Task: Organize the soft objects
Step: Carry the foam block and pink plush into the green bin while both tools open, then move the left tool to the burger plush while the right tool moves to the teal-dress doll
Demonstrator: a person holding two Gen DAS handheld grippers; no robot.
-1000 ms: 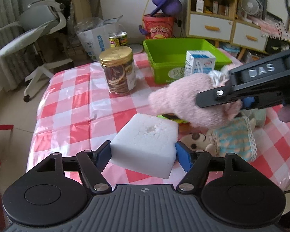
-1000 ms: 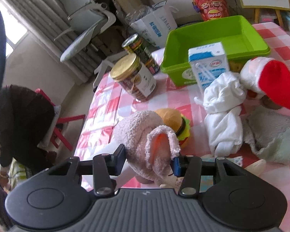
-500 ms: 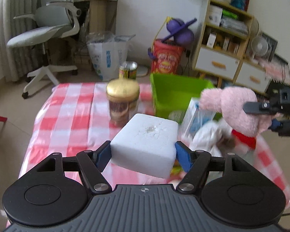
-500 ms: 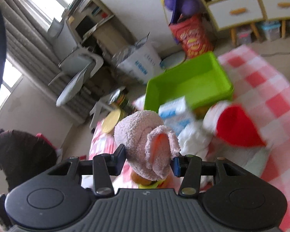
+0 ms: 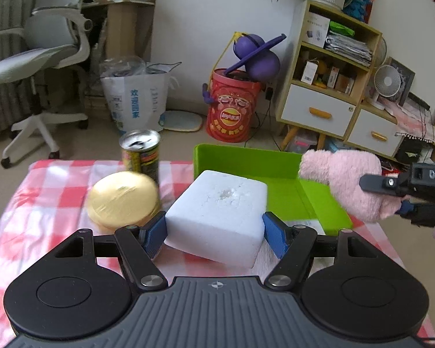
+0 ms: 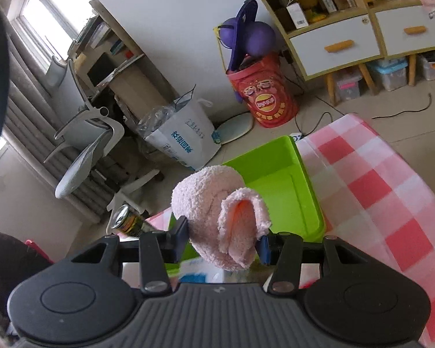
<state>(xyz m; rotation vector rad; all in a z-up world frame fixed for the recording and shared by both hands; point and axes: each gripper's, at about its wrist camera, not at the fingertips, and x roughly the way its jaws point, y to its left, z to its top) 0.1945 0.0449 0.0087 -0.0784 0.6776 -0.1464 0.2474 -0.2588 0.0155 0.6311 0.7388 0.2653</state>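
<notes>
White foam block [image 5: 217, 211] clamped in left gripper [image 5: 214, 233], fluffy pink plush toy [image 6: 220, 217] pinched by right gripper [image 6: 221, 242], both above green plastic bin [image 5: 258, 163] at table's far edge

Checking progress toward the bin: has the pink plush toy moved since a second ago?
Yes. The pink plush toy, clamped in the right gripper, was low over the table clutter; now it is up at the green bin, by its near rim.

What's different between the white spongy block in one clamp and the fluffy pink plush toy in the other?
The white foam block is boxy, flat-sided and pitted on top; the pink plush toy is rounded and fuzzy, with a floppy ear. The block fills wide-set jaws of the left gripper; the toy sits in the narrower right gripper. Both are soft, held up, and near the green plastic bin.
</notes>
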